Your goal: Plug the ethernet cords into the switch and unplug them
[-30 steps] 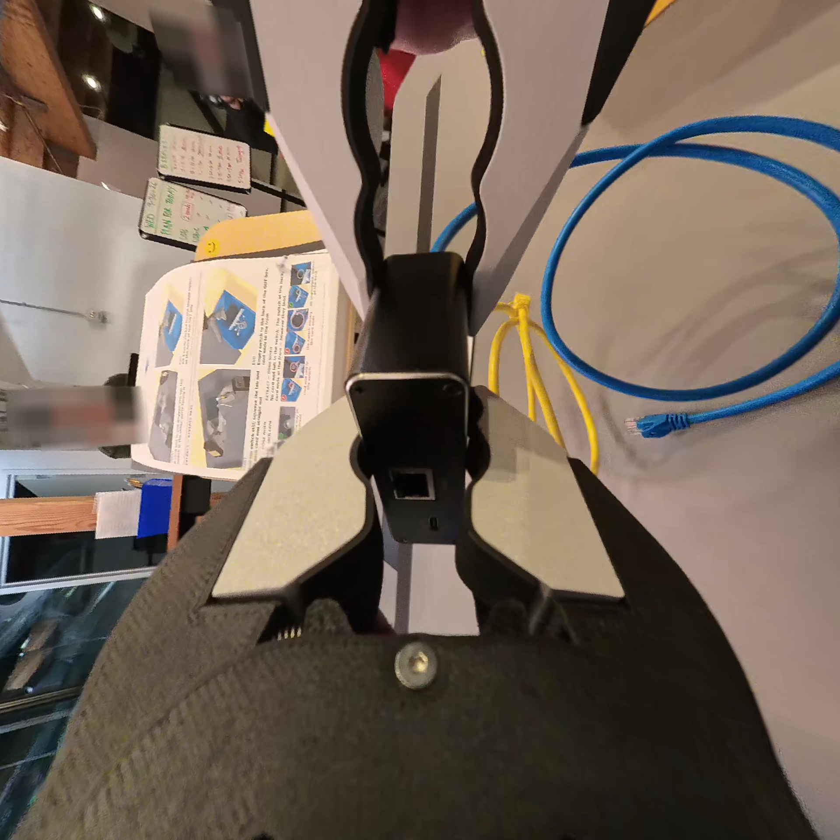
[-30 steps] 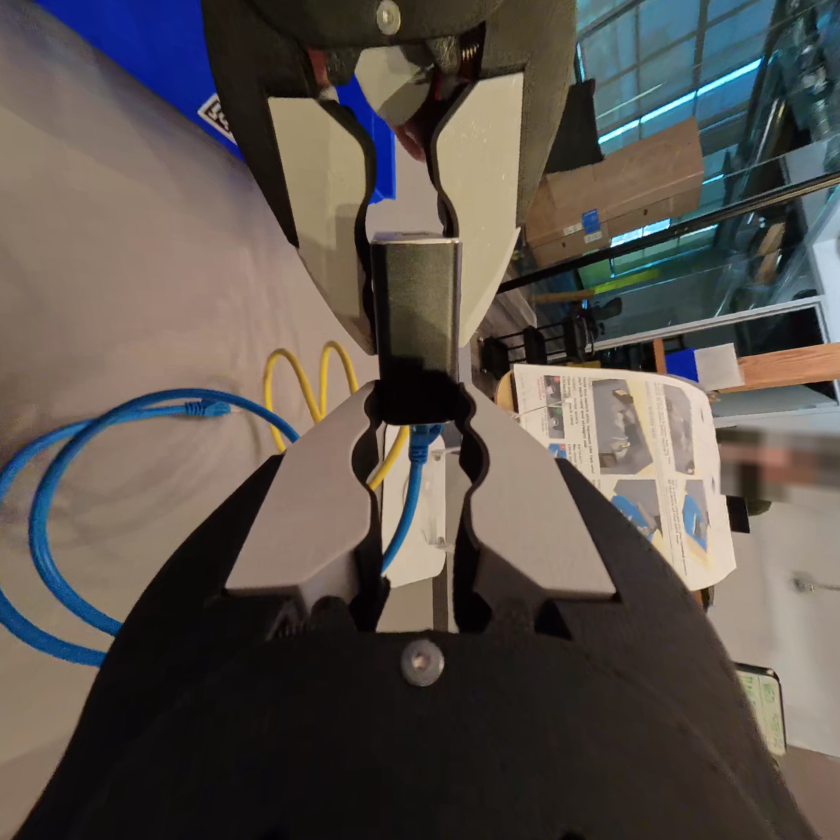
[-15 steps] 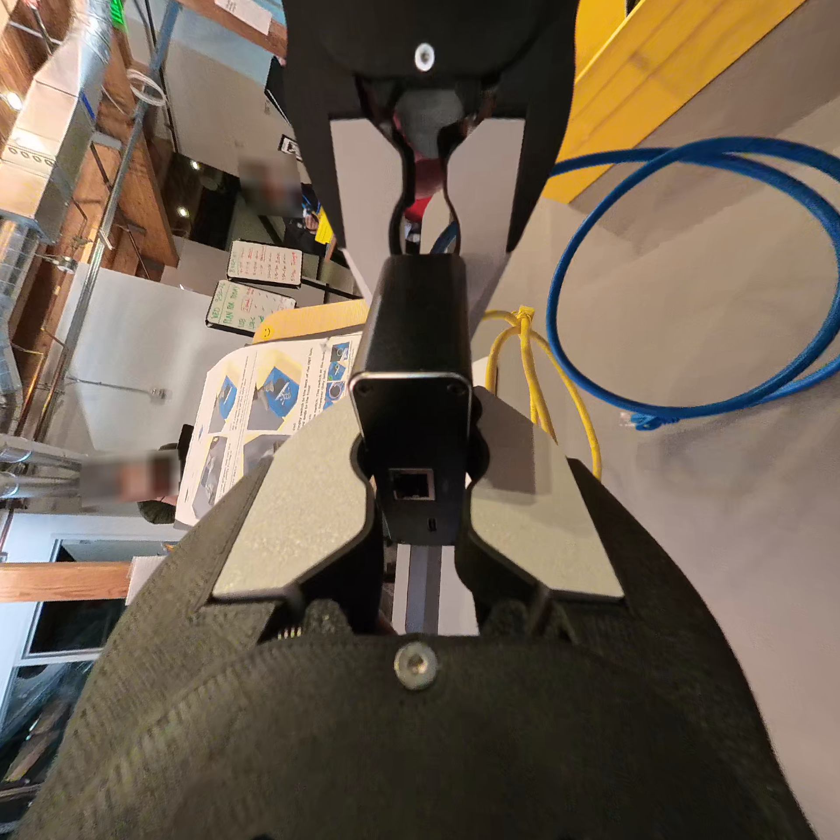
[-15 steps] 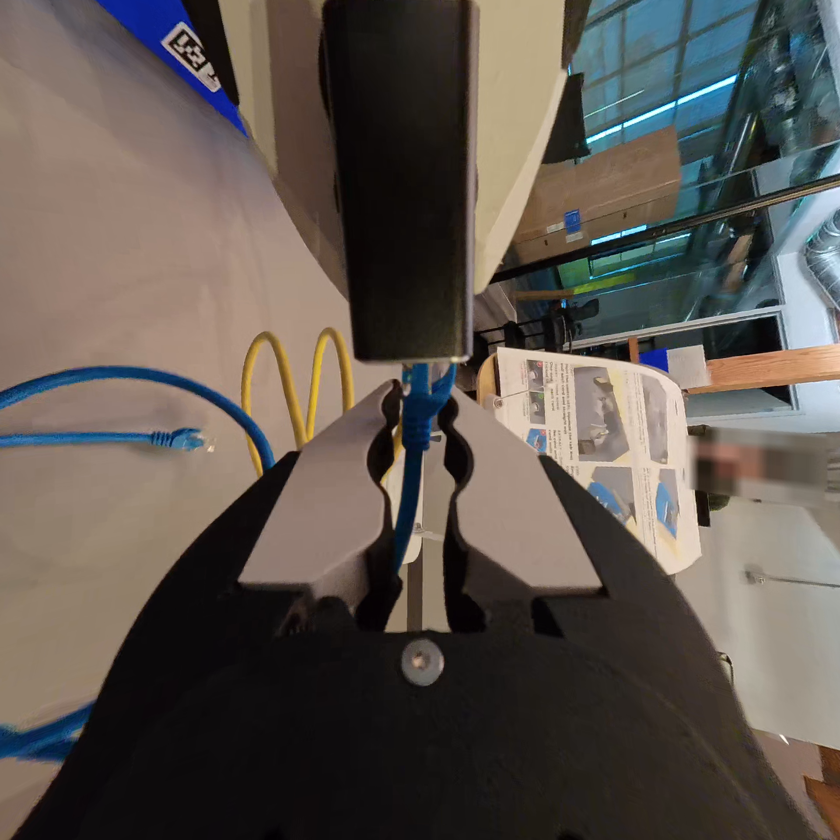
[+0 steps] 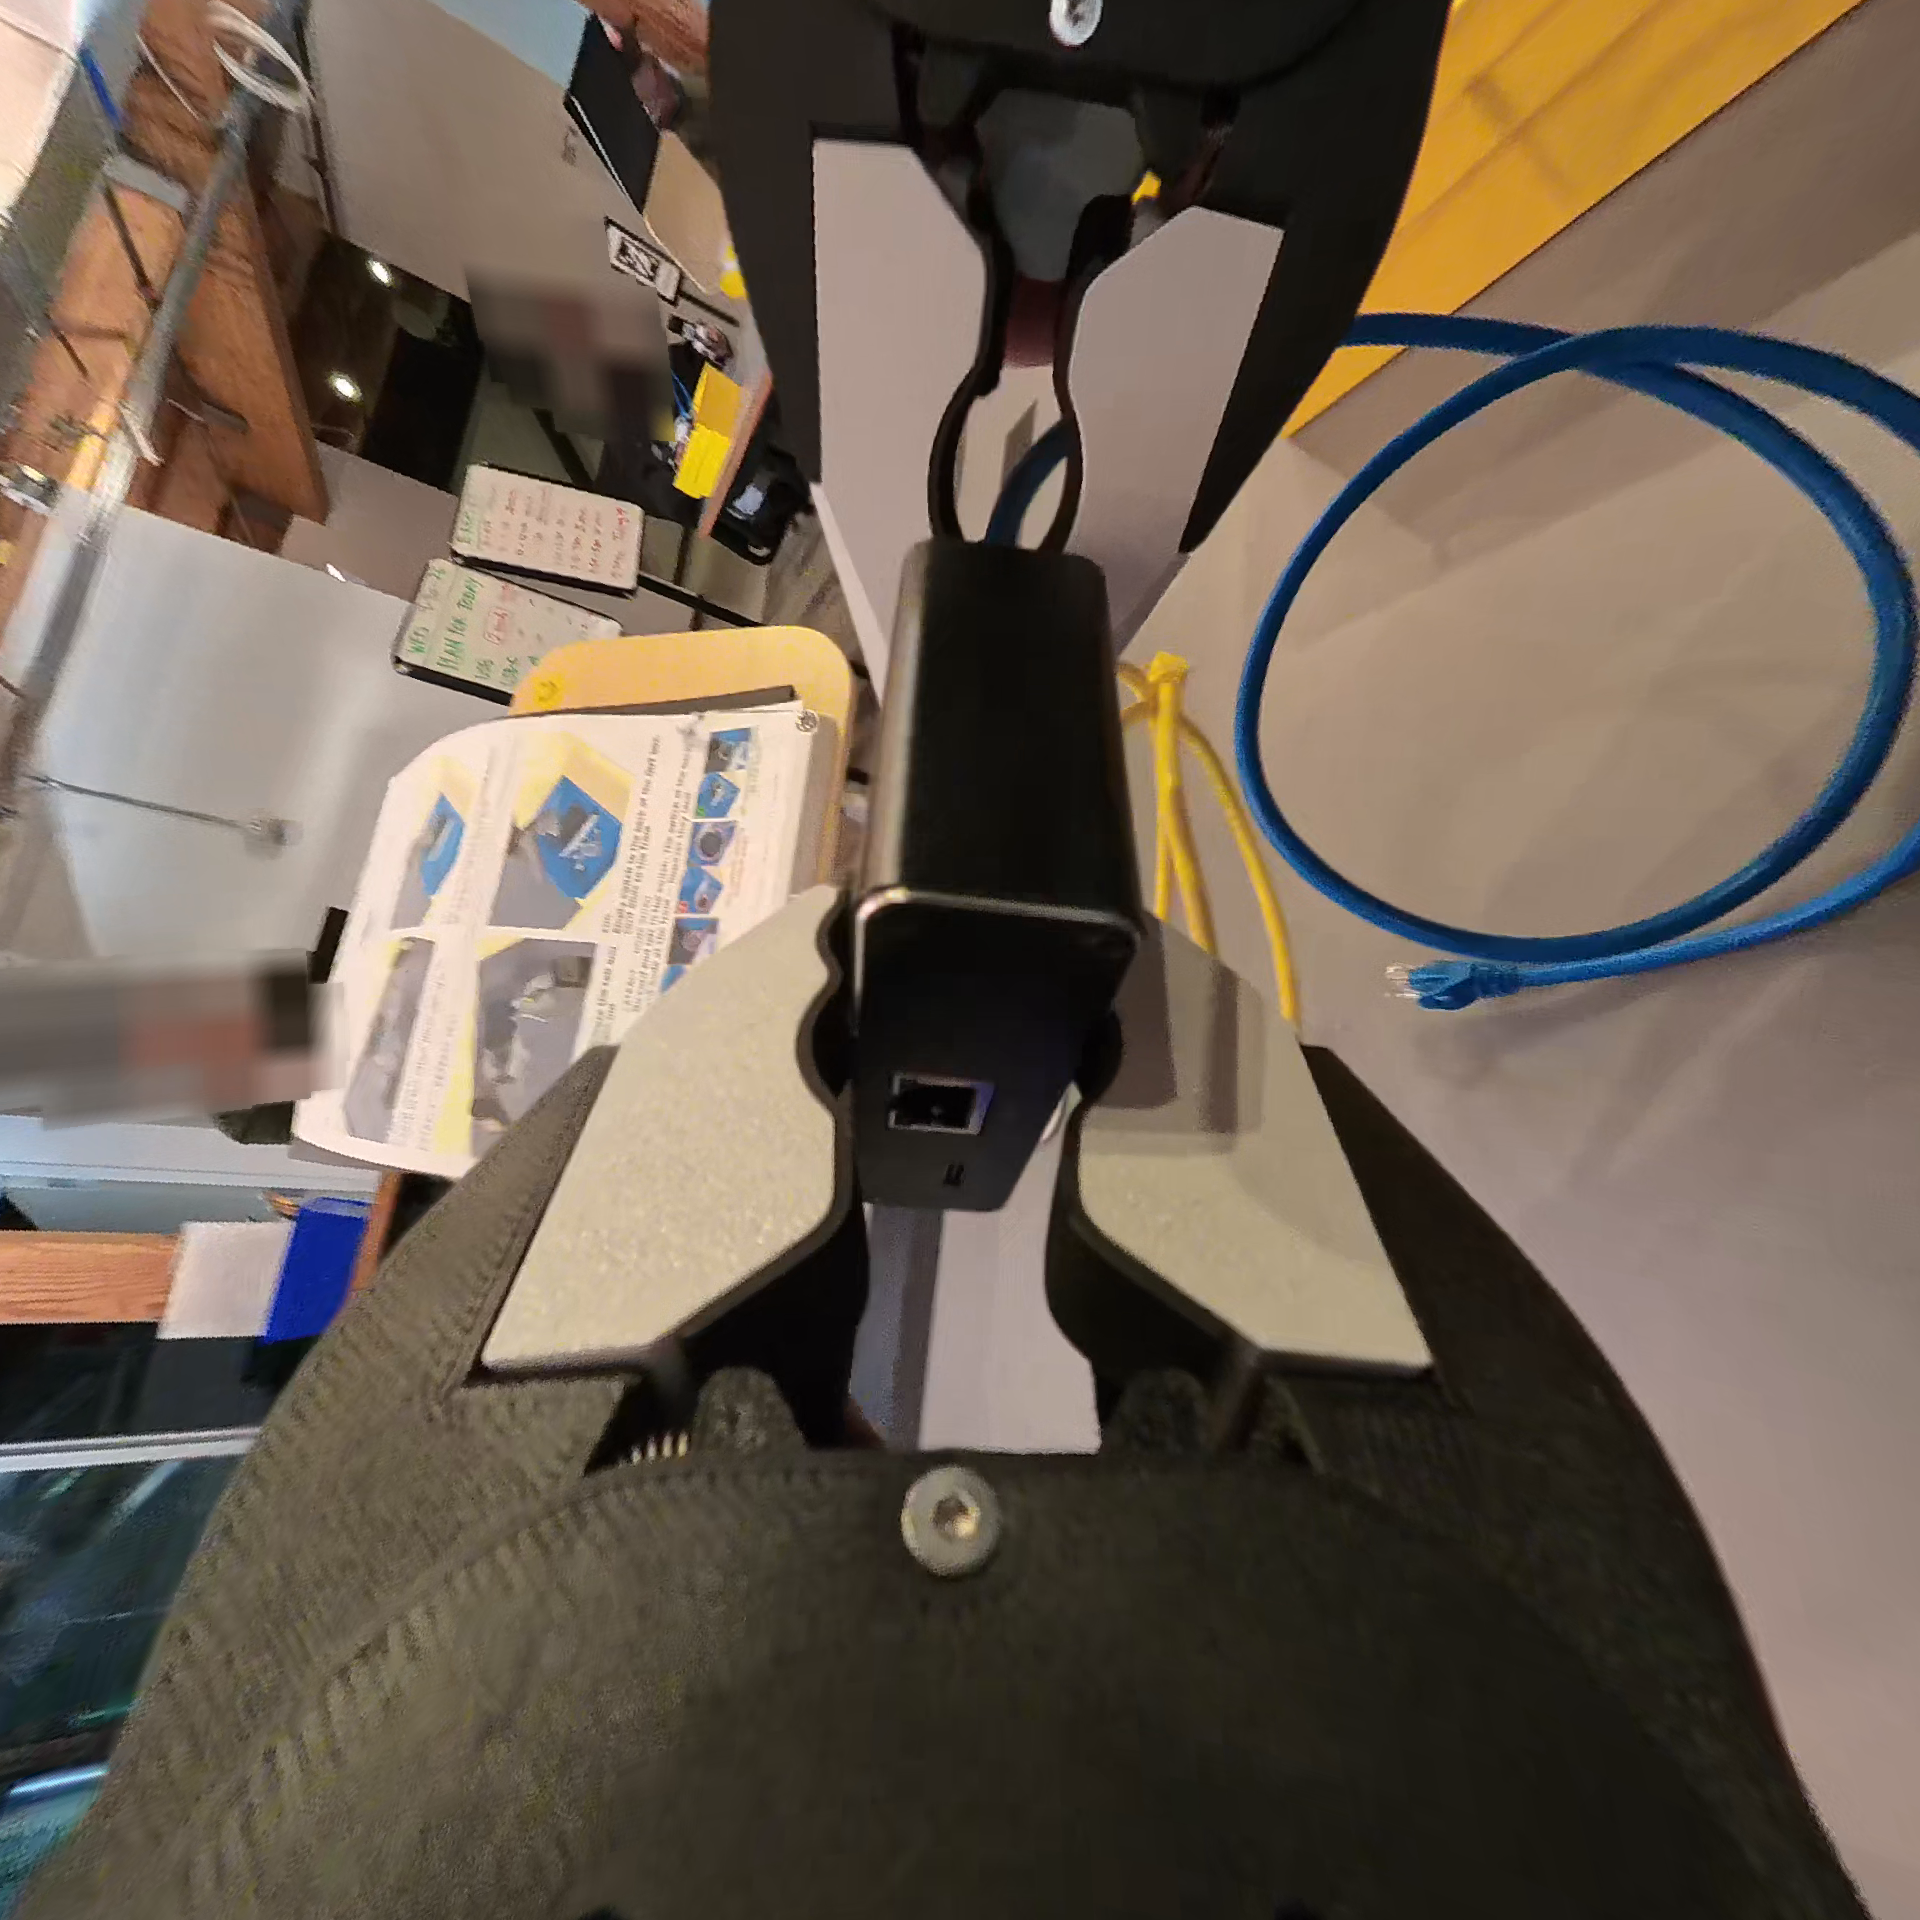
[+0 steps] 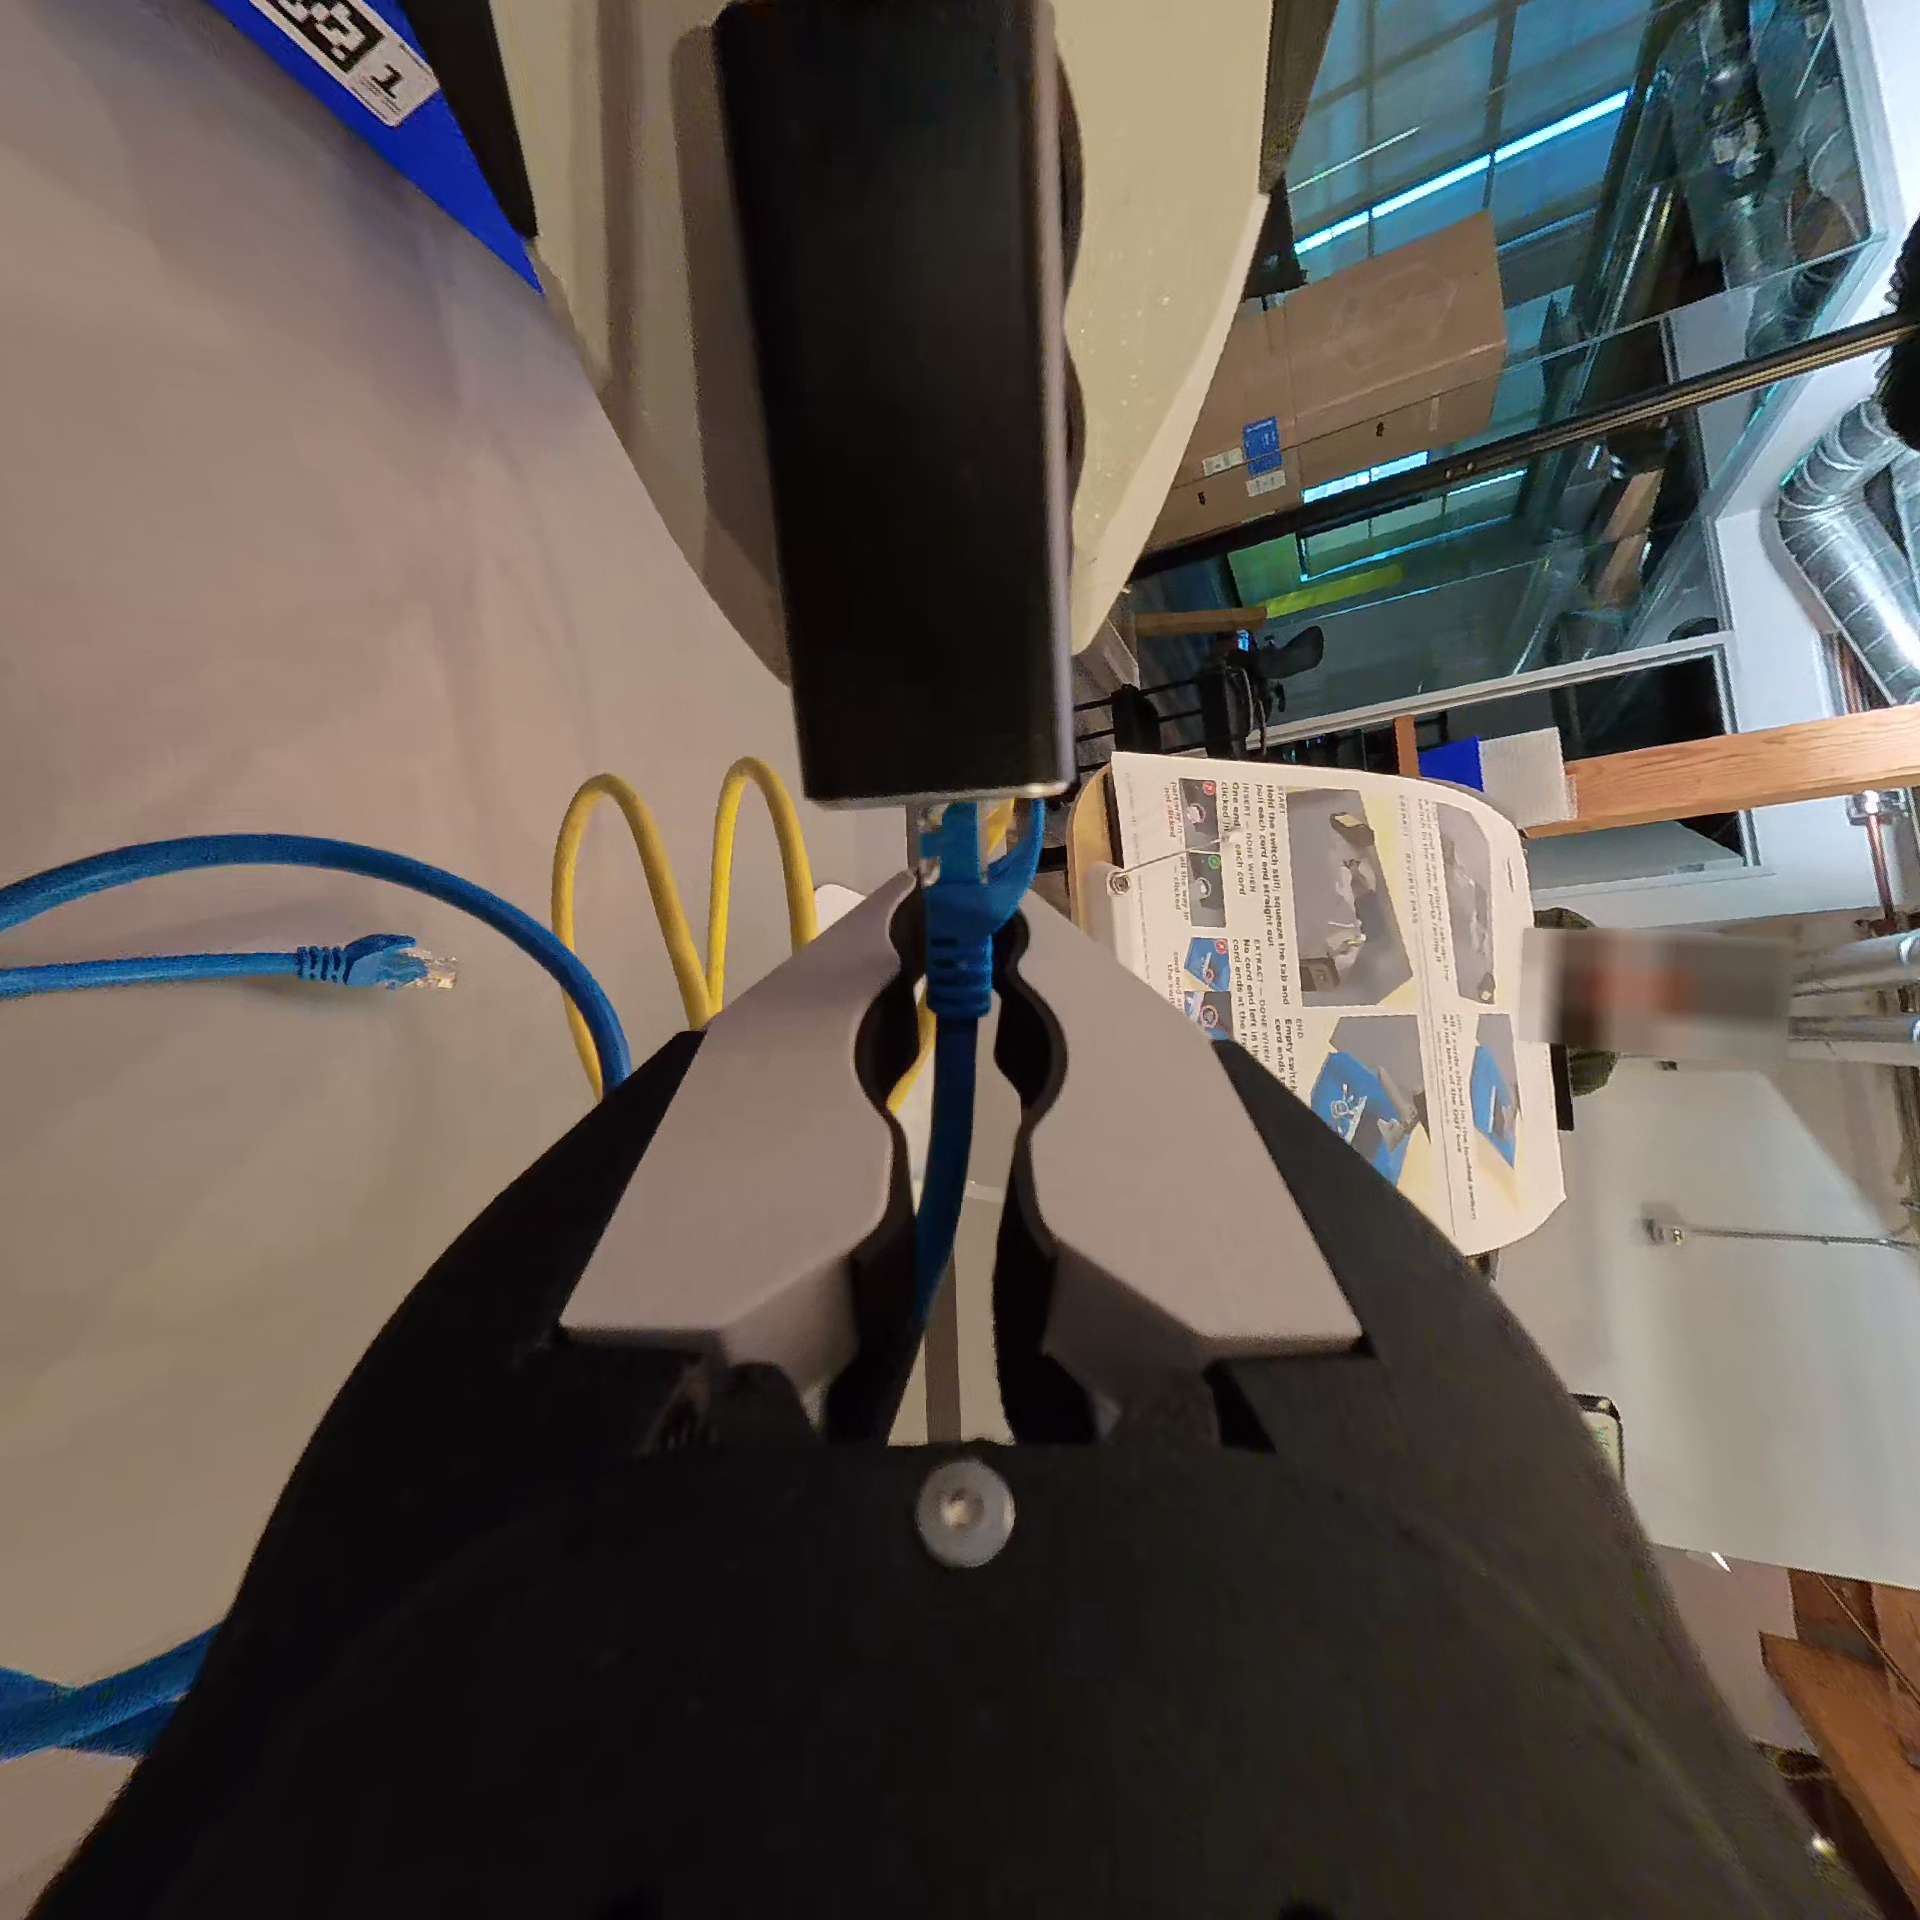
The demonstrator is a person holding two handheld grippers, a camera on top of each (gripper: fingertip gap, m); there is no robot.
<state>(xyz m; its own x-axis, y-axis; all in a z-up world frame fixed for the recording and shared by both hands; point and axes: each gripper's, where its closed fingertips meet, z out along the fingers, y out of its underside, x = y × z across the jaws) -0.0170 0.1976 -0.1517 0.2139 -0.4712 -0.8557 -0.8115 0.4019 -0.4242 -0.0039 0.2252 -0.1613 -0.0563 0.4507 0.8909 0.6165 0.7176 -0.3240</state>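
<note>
Two grippers facing, left gripper (image 5: 977, 1039) clamped on black switch (image 5: 1003, 790) held off the grey table (image 5: 1558, 748), right gripper (image 6: 961, 935) pinching blue ethernet cord (image 6: 956, 966) at the switch's far end, its other plug (image 6: 390, 961) loose on table beside yellow cord (image 6: 675, 914).

Left gripper (image 5: 971, 1023): jaws closed hard on the switch (image 5: 1003, 790), grey fingers (image 5: 707, 1122) pressing both long sides near the end facing its camera. Held off the table, body pointing away along the fingers.

Right gripper (image 6: 961, 935): opposes the left head-on, lined up on the same axis. Jaws nearly together, pinching the blue cord (image 6: 951, 1101) at its plug boot, right at the switch's far end. Fingertips sit just short of the switch face; contact there can't be told.

From the left camera the right gripper (image 5: 1003, 488) shows upside down beyond the switch.
</note>
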